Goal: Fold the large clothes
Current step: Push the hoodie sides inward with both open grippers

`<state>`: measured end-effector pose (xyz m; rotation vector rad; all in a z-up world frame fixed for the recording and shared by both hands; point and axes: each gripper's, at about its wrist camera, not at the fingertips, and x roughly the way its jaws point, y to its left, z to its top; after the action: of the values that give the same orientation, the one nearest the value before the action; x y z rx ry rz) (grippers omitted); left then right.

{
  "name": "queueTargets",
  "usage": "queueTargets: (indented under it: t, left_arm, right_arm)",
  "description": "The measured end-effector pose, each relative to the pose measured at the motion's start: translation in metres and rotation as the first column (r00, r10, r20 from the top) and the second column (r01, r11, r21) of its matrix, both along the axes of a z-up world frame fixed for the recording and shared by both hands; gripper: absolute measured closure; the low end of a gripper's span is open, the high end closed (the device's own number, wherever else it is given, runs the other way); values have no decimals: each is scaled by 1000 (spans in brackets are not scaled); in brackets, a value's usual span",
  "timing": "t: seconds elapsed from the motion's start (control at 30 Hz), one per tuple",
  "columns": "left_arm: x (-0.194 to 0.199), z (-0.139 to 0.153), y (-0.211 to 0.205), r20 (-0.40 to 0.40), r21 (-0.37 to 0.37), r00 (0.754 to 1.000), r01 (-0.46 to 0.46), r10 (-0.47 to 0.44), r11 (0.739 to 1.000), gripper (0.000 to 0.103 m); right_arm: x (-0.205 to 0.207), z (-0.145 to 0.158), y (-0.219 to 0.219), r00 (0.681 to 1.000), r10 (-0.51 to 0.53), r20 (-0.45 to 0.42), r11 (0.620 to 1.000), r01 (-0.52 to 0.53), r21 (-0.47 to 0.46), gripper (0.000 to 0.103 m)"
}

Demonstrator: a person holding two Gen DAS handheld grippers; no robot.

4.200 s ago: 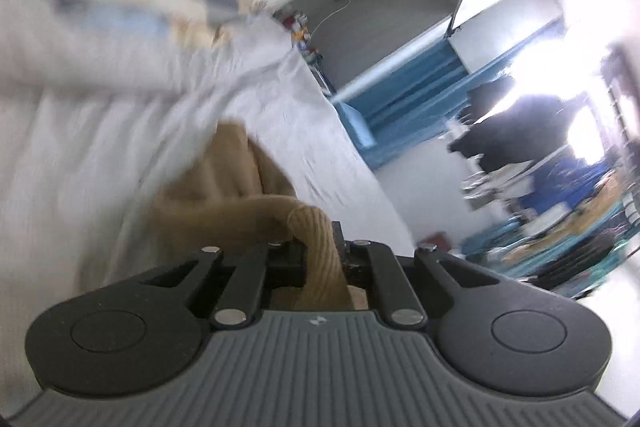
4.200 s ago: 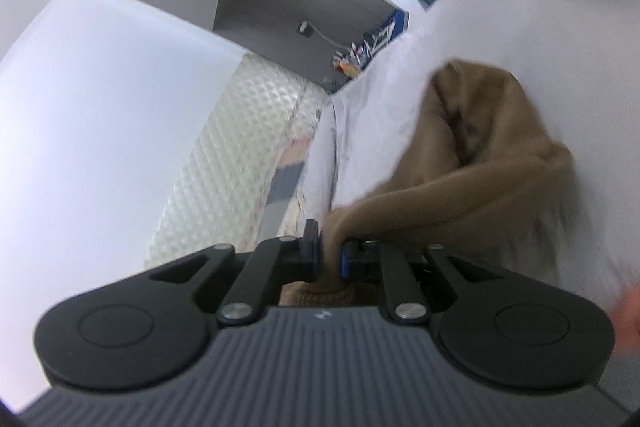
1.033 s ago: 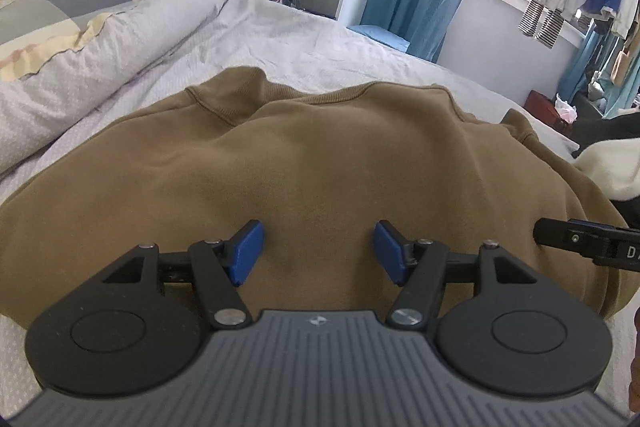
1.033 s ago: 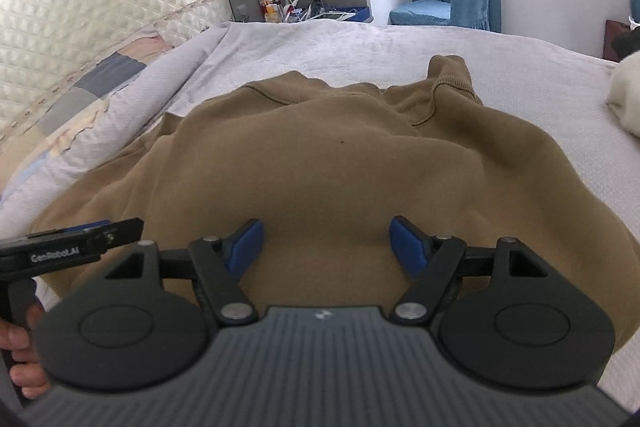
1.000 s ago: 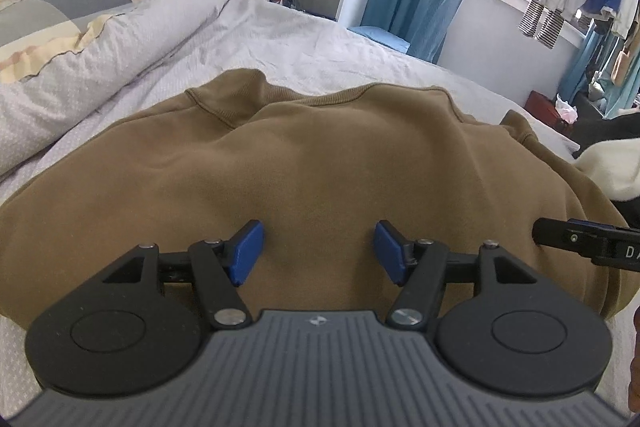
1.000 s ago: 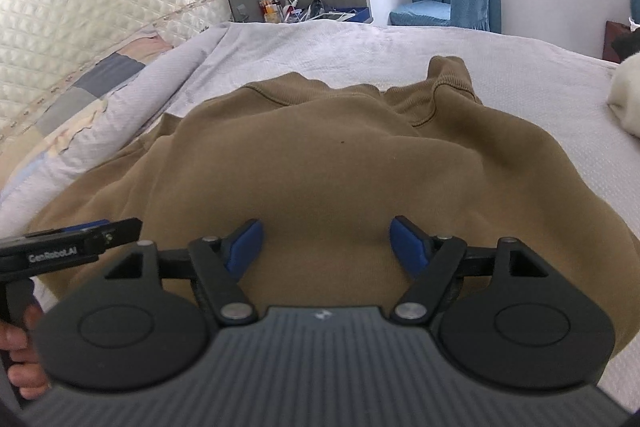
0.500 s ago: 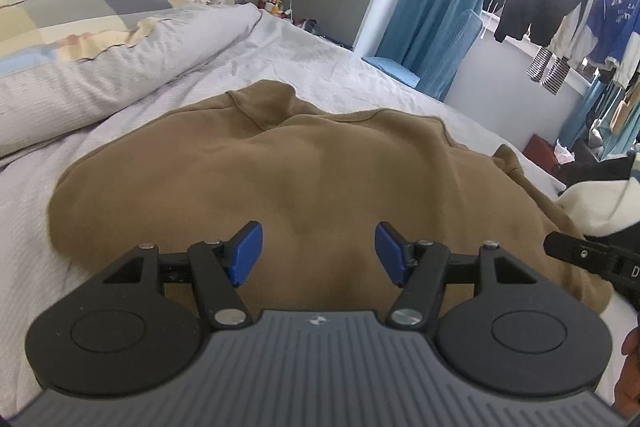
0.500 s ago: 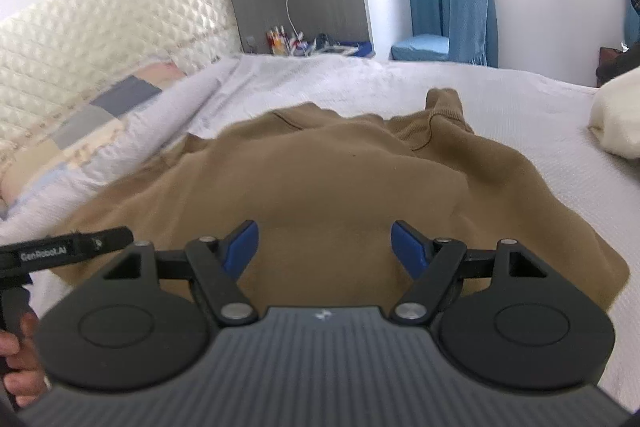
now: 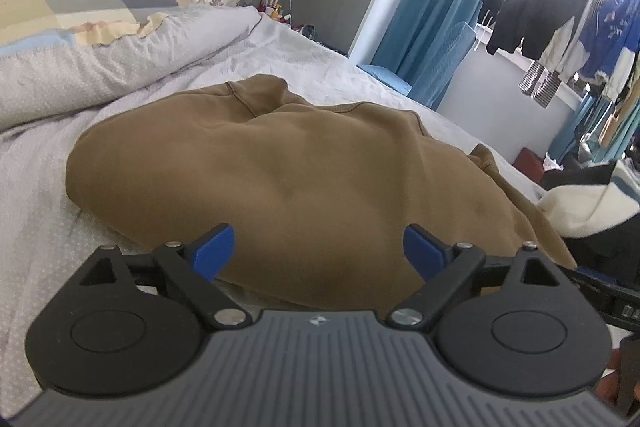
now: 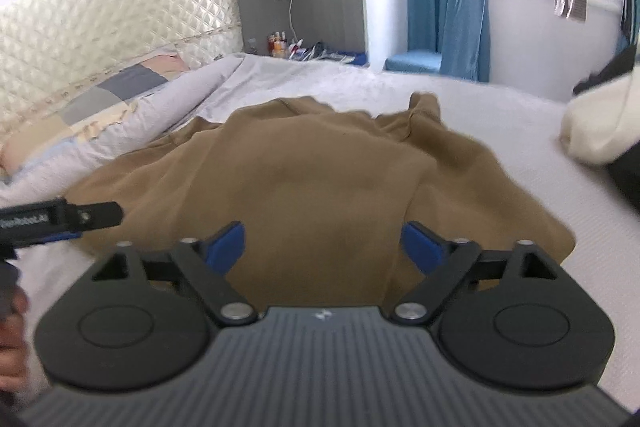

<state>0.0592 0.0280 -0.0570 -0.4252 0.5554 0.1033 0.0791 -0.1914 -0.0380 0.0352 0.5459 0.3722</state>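
We are holding the left hand-held gripper (image 9: pixel 319 247) and the right hand-held gripper (image 10: pixel 323 242) just in front of the near edge of the brown sweatshirt (image 9: pixel 280 183), and both are standing wide open with their blue pads spread apart and gripping nothing. The sweatshirt is lying in a rumpled heap on the bed (image 9: pixel 36 211), its collar pointing away from us toward the far side; in the right wrist view one corner of the sweatshirt (image 10: pixel 304 179) is sticking up at the far edge. To the left of the sweatshirt a rolled grey quilt (image 9: pixel 100 67) with a patchwork cover is lying along the quilted headboard (image 10: pixel 100 23). To the right of the sweatshirt a cream-and-black garment (image 10: pixel 592 123) is resting on the bed, close to the sweatshirt's right edge. Beyond the sweatshirt we are seeing a nightstand with small bottles (image 10: pixel 280 45), a blue curtain (image 9: pixel 424 11), and dark and blue clothes hanging (image 9: pixel 536 3) by the bright window. Nothing is lying between either gripper and the sweatshirt's near edge. The left gripper's body is showing at the left edge of the right wrist view.
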Motion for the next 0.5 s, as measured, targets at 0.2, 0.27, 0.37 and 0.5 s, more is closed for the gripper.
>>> queueTargets:
  t: [0.2,0.27,0.37,0.5]
  left_arm:
    - [8,-14,18,-34,-119,998,-50,47,992,9]
    - [10,-18,26,-40,-171,997,-68,62,983,9]
    - [11,-23,37,-36,-248,995,-98,92,964,7]
    - [9,-29,50,-30,-345,990,-141,139,928,7]
  right_arm:
    - [20,-15,-20,985,-48,-167,977,81,197,0]
    - [29,-25,-28,969,-49,-243,951,119,284,0]
    - [43,-46,-43,932,-35,-361,876,202,438,0]
    - [59,-83,-65,844,-24,-537,708,393,587,0]
